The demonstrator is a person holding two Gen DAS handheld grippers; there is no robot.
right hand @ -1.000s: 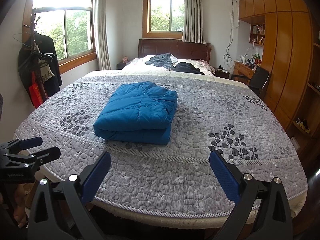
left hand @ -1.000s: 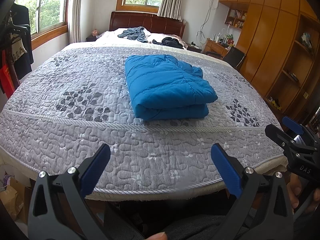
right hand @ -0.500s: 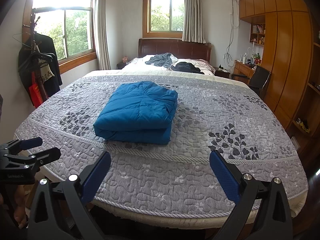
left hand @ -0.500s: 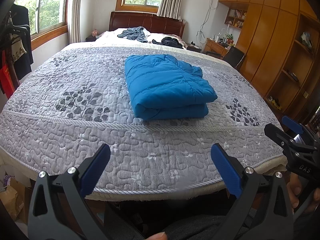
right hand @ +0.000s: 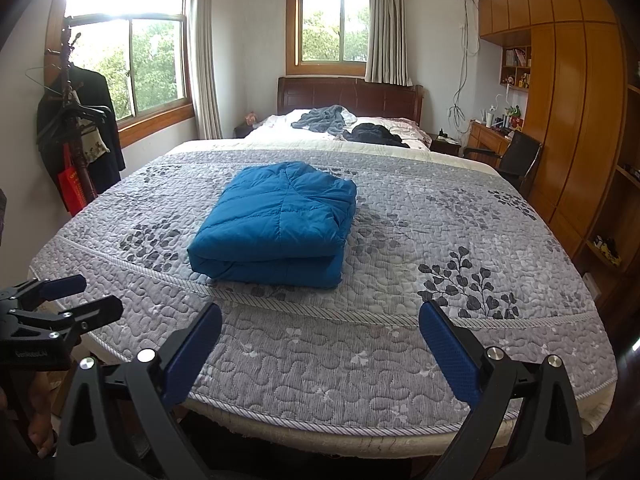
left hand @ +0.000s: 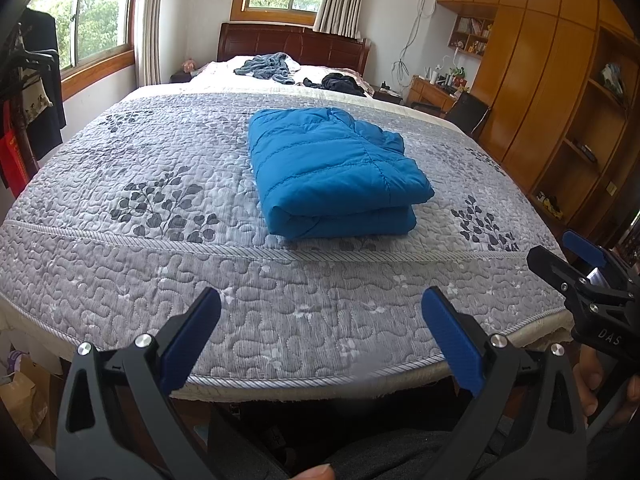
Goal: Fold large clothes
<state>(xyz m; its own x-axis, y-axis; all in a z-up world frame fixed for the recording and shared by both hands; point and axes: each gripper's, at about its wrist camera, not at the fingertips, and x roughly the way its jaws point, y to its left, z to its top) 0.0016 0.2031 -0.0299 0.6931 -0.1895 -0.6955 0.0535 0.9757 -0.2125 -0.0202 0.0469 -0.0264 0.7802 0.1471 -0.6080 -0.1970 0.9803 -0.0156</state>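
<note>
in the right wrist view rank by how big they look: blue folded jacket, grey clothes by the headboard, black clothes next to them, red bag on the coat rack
1. Blue folded jacket, clearly largest, though also nearest.
2. Grey clothes.
3. Black clothes, close to the grey; order unsure.
4. Red bag, partly hidden, so its rank is unsure.

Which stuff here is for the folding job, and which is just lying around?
For the job:
blue puffer jacket, folded on the quilted bedspread
left gripper, open
right gripper, open

Just lying about:
grey garment by the pillows
black garment
dark coat on the rack
</note>
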